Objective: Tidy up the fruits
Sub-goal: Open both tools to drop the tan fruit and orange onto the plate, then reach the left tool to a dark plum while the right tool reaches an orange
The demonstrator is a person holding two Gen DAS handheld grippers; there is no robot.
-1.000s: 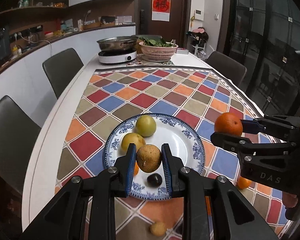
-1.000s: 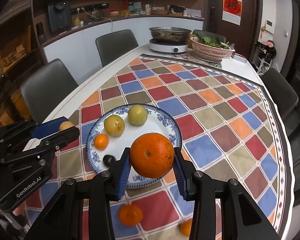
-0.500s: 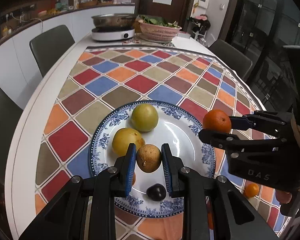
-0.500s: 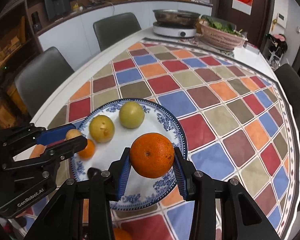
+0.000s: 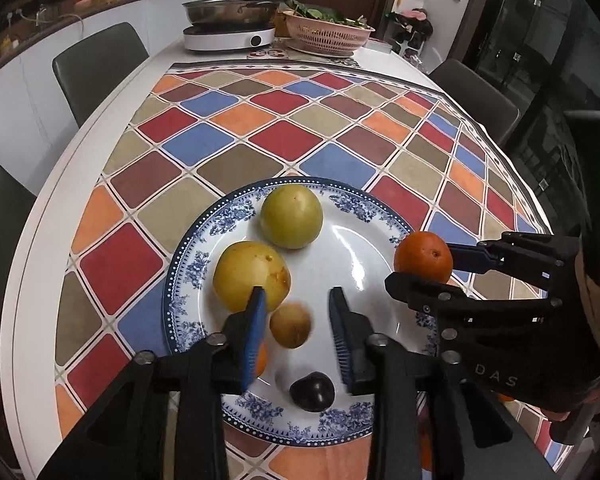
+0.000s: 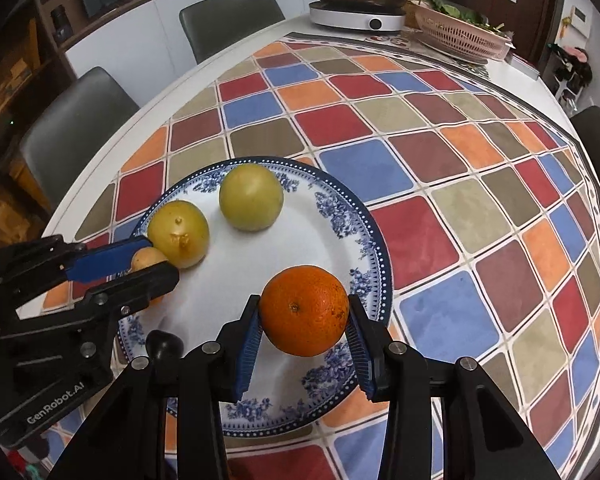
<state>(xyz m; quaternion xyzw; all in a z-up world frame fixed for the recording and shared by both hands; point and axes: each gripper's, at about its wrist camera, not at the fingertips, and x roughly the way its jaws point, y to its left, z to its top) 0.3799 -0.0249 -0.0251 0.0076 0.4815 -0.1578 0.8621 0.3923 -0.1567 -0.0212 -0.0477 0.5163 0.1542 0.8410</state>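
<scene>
Two drops in hand: left gripper point(image 5: 296, 324) jaws released around the brown fruit point(image 5: 290, 324), right gripper point(image 6: 303, 330) clenching the orange point(image 6: 304, 309) over the plate point(image 6: 340, 216), needing lowering and release.

plate point(image 5: 204, 264): white, blue floral rim | tablecloth point(image 5: 284, 136): red, blue, orange, olive, brown diamonds | orange point(image 6: 304, 310): orange | two round fruits point(image 5: 291, 216): yellow-green | small fruit point(image 5: 291, 325): tan | plum point(image 5: 312, 392): dark purple | basket point(image 5: 326, 34): pink | finger pads point(image 5: 255, 336): blue
</scene>
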